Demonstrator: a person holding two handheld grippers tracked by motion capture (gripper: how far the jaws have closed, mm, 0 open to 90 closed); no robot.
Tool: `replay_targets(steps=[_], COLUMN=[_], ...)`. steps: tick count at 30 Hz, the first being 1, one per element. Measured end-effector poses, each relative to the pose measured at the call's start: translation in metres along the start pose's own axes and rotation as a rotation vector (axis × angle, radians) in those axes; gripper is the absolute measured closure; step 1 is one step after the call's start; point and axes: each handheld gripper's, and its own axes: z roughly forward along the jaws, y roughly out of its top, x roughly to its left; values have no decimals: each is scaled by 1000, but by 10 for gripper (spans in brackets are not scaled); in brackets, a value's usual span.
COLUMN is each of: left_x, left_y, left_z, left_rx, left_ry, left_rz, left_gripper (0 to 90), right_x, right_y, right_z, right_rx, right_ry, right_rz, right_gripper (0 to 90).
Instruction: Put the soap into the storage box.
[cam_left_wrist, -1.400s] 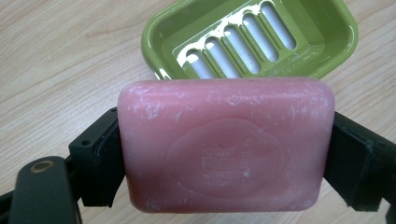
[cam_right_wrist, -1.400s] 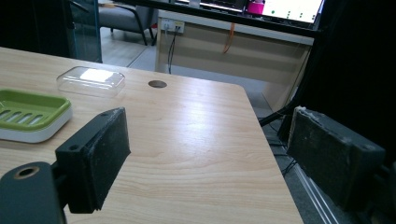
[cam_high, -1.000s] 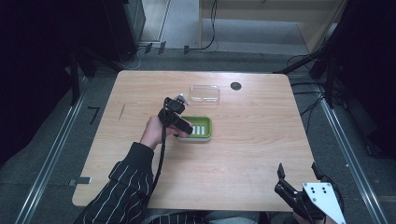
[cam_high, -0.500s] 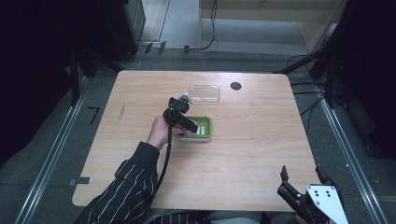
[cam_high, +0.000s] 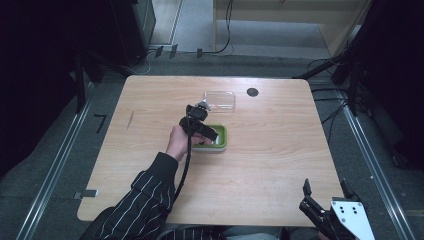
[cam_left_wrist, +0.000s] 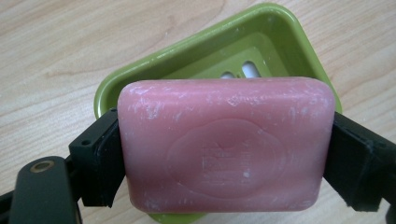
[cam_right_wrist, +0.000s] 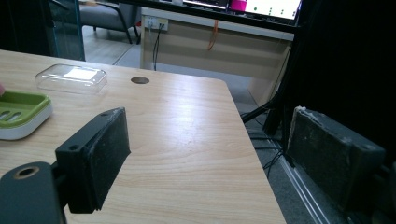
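Status: the soap (cam_left_wrist: 226, 144) is picked up and clamped by its two short ends between the jaws of the left gripper (cam_high: 204, 131), held just above the green dish (cam_left_wrist: 196, 60). Whether it touches the dish cannot be told. The dish sits mid-tabletop, slightly toward the far edge. The clear lid (cam_high: 220, 100) lies apart, just beyond the dish near the far edge.

Remaining, by judgement: lower the soap into the dish, release it, then likely fit the lid.

Pose: the left hand (cam_high: 178, 142) reaches forward from the near-left, sleeve extended, gripper angled down over the dish's left end. The right gripper (cam_high: 325, 202) is idle off the near-right corner, jaws wide apart, holding nothing.
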Motion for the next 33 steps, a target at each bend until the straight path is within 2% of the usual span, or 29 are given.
replay_targets(steps=[2, 5, 6, 8, 15, 20, 21, 23, 25, 28, 33], left_x=[-1, -3, -3, -4, -9, -10, -9, -10, -13, -15, -16], left_y=[1, 1, 1, 1, -2, -3, -3, -4, -4, -4, -4], left_z=[0, 2, 3, 4, 7, 8, 8, 10, 11, 11, 15], left_rx=[0, -11, -22, -23, -99, -112, -117, -138, -148, -162, -157], left_ry=[4, 10, 6, 15, 40, 44, 38, 60, 83, 86, 61], left_rz=[3, -15, -41, -39, -113, -140, -158, -188, -185, -191, -227], left_gripper=[133, 133, 133, 133, 133, 133, 134, 134, 134, 133, 134], right_x=[0, -1, -1, -1, -1, -1, -1, -1, -1, -1, -1], right_y=[0, 0, 0, 0, 0, 0, 0, 0, 0, 0, 0], right_z=[0, -1, -1, -1, -1, -1, -1, -1, -1, -1, -1], right_rx=[-1, 0, 1, 0, -2, -2, -2, -3, -4, -4, -3], right_ry=[-1, -2, -3, -2, -4, -3, -4, -2, -3, -3, -4], right_rz=[1, 1, 2, 0, 3, 0, 0, -1, 0, 0, 3], right_gripper=[127, 127, 127, 127, 127, 127, 127, 127, 127, 127, 127])
